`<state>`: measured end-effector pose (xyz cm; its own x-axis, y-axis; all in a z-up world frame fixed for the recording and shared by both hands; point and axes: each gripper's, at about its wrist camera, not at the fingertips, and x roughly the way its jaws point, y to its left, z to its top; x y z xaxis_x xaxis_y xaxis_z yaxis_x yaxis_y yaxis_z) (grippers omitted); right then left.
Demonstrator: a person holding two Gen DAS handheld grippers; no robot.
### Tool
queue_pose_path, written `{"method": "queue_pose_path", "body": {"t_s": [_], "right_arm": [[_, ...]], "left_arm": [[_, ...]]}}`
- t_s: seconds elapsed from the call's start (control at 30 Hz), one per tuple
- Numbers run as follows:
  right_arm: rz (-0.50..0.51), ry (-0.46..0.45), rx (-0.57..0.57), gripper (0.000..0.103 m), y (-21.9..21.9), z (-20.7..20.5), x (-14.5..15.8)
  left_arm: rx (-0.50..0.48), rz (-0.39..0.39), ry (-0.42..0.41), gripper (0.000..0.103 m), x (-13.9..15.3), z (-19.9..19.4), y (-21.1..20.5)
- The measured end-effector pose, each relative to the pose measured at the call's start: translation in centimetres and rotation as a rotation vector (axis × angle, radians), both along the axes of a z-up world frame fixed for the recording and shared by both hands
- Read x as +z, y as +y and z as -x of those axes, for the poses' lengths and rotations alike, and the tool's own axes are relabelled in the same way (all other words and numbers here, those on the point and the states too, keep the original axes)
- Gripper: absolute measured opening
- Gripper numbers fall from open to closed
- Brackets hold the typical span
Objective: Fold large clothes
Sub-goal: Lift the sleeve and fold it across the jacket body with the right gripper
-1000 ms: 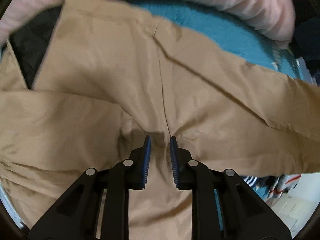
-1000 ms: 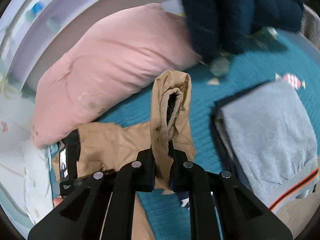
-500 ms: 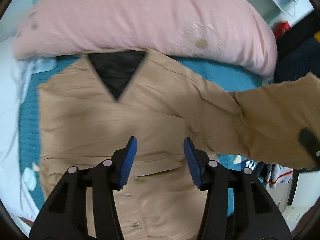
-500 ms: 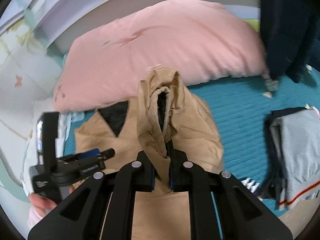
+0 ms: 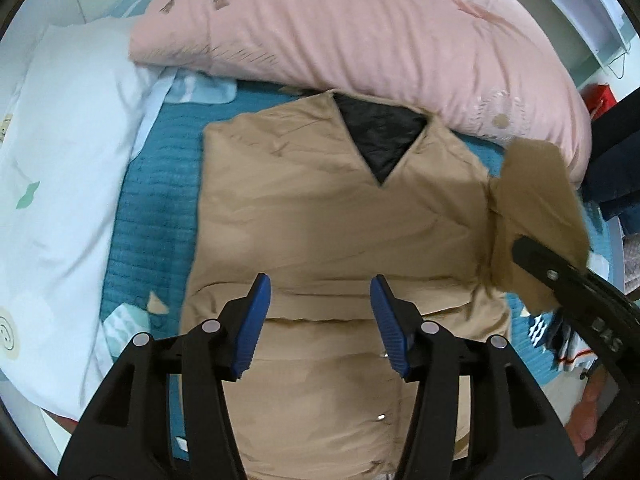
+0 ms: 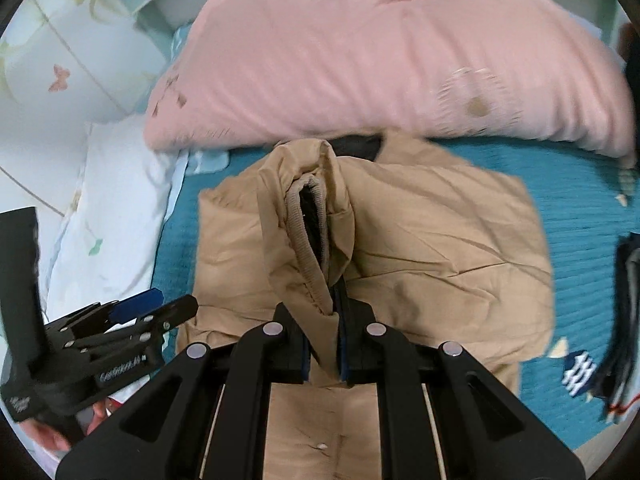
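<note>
Left wrist view: my left gripper points steeply down over the tan jacket, blue pads spread well apart with nothing between them. The jaws have just been opening; no cloth is caught in them. Jacket lies flat on the teal bedspread, front up, its black lining showing as a dark triangle at the neck. One sleeve is already folded across the body, leaving a straight edge on the picture's left.

Pink duvet is bunched along the far side, touching the collar end of the jacket. White pillow lies off to the left, just beside the bedspread's edge.

At the right of this view, the other sleeve is lifted off the bed, pinched by my right gripper, seen from the side.

Right wrist view: right gripper is clamped on the sleeve's cuff. Ribbed cuff stands up between the jaws, opening facing the lens, dark inside. Sleeve hangs above the jacket body, roughly over its middle.

Left gripper shows at lower left, my hand on its grip, over the jacket's left edge.

Folded grey and dark clothes sit at the right edge, well apart from the jacket. Some blur in both views.
</note>
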<state>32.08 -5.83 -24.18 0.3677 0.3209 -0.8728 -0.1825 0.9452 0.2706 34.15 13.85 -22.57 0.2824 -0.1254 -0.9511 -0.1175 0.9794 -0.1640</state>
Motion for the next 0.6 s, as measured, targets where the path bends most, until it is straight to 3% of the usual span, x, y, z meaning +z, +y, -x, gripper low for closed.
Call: {"method": "queue_pose_path", "body": {"t_s": [0.33,0.6], "right_arm": [[-0.002,0.103,0.038,0.010,5.8,-1.4,-5.6],[0.006,0.135,0.058,0.010,9.2,-2.2,-8.5]], "left_arm": [[0.027,0.020,0.024,0.053,-2.8,0.5,2.4],[0.074,0.057,0.022,0.053,-4.4,0.5,4.5]]}}
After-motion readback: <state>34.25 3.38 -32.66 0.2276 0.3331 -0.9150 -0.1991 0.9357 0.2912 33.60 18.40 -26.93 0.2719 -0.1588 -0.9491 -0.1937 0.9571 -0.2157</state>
